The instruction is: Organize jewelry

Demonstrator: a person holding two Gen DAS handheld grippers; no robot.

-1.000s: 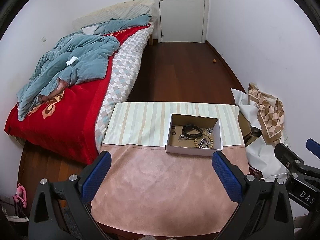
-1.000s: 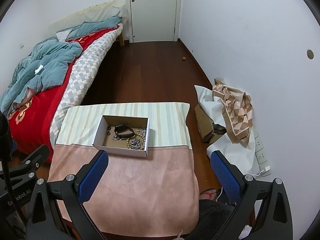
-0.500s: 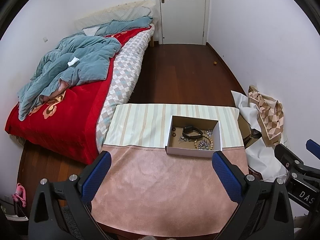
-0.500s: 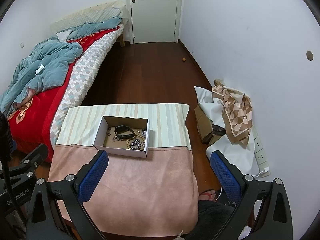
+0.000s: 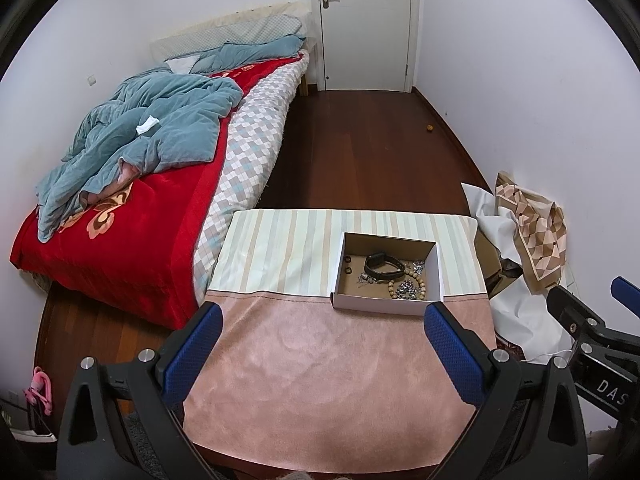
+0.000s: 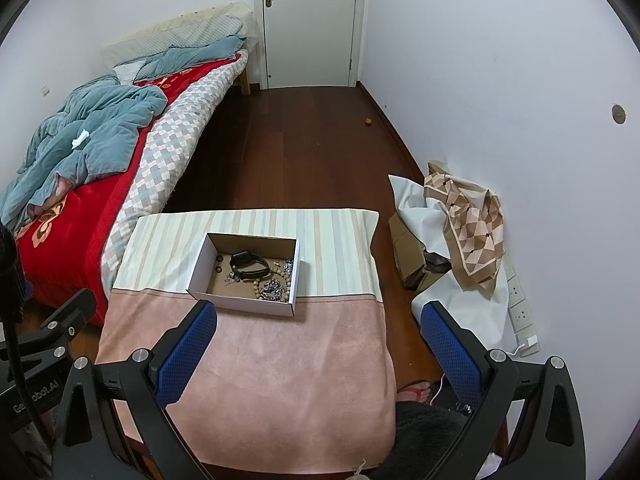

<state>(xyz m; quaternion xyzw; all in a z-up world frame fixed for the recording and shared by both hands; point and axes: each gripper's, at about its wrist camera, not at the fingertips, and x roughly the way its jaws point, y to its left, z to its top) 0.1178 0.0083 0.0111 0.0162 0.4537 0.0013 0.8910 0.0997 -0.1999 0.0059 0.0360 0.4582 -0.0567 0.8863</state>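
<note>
Left gripper (image 5: 320,334): blue-padded fingers spread wide, nothing between them, held above the pink near half of the table.
Right gripper (image 6: 318,330): fingers likewise wide apart and empty, over the table's near right corner.
Table (image 6: 280,360): pink cloth near, striped cloth far.
Cardboard box (image 5: 387,305): open-topped, straddling the seam of the two cloths, well ahead of both grippers.
Jewelry inside: black watch (image 5: 380,262), wooden bead bracelet (image 5: 408,282), silver chain (image 6: 272,290), two small dark rings (image 5: 347,265).
Bed (image 5: 120,200): left of table, red cover, blue quilt.
Door (image 5: 364,24): white, closed, far end.
</note>
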